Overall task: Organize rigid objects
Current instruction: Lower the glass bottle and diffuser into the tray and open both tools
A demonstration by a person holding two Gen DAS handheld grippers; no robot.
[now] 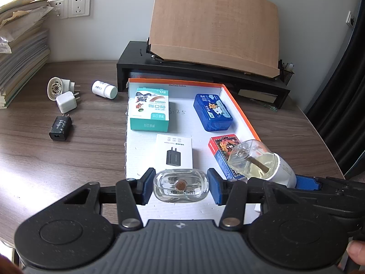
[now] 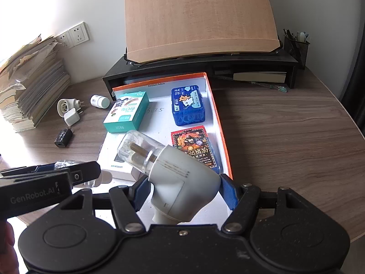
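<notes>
My left gripper (image 1: 180,187) is shut on a small clear glass bottle (image 1: 181,188), held over the near end of the orange-rimmed white box (image 1: 241,111). My right gripper (image 2: 184,191) is shut on a white plug-in vaporizer (image 2: 182,178) with a clear liquid bottle (image 2: 139,150) on its front, tilted up and to the left. It hovers over the box's near right part, beside the left gripper. In the box lie a teal plaster box (image 1: 149,109), a blue case (image 1: 213,111), a red card deck (image 1: 222,150) and a white charger box (image 1: 174,153).
Left of the box, the wooden table (image 1: 68,159) bears a white round plug-in unit (image 1: 57,88), a white charger (image 1: 66,101), a black charger (image 1: 60,129) and a white pill bottle (image 1: 104,89). A paper stack (image 1: 20,52) stands far left, a black riser with a wooden board (image 1: 205,73) behind.
</notes>
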